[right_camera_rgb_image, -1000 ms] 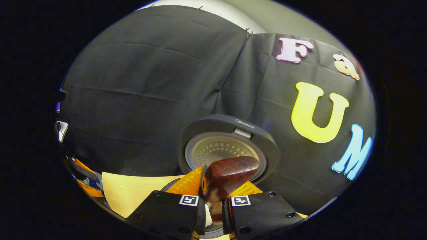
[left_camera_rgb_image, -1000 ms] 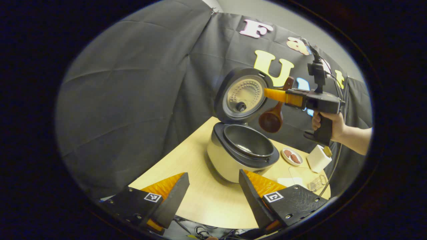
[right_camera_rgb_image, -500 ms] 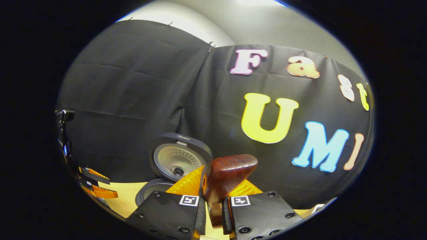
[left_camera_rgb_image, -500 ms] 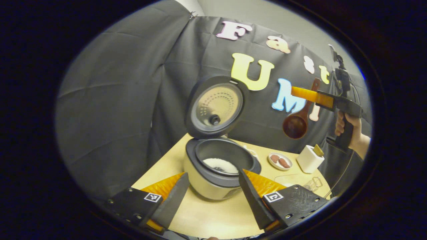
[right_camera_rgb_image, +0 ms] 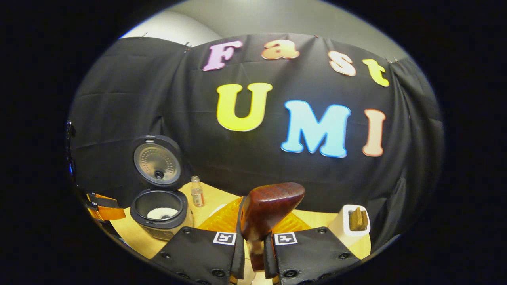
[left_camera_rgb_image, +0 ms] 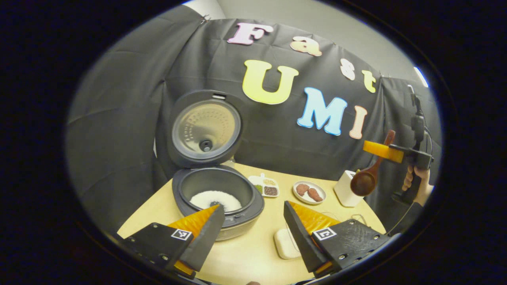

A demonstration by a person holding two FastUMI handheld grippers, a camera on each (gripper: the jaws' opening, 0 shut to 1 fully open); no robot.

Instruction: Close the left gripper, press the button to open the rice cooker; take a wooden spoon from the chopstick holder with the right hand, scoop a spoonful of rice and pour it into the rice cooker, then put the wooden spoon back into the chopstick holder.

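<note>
1. The spoon (left_camera_rgb_image: 368, 176) is hanging in the air at the table's right end, bowl down and handle up, just above and beside the white holder (left_camera_rgb_image: 347, 189). In the right gripper view the spoon's handle end (right_camera_rgb_image: 269, 209) is sticking up between the fingers.
2. The right gripper (right_camera_rgb_image: 253, 245) is pinching the spoon's handle, both fingers pressing on it. In the left gripper view a hand (left_camera_rgb_image: 412, 183) is gripping that tool from below.
3. The holder is standing near the table's right edge, with another wooden piece (right_camera_rgb_image: 357, 218) poking out of its top.
4. The cooker (left_camera_rgb_image: 218, 198) is sitting at the left of the table (left_camera_rgb_image: 253, 253), well apart from the spoon. Its lid (left_camera_rgb_image: 205, 128) is standing upright and open, and white rice (left_camera_rgb_image: 216, 200) is lying in the pot.
5. Between cooker and holder, a small tray of grains (left_camera_rgb_image: 266, 187) and a plate with two brown pieces (left_camera_rgb_image: 309, 192) are lying in a row. A small bottle (right_camera_rgb_image: 196, 191) is standing behind the cooker.
6. A pale soap-like block (left_camera_rgb_image: 286, 243) is lying near the table's front edge.
7. The left gripper (left_camera_rgb_image: 253, 225) is hovering in front of the cooker with its jaws spread wide, holding nothing.
</note>
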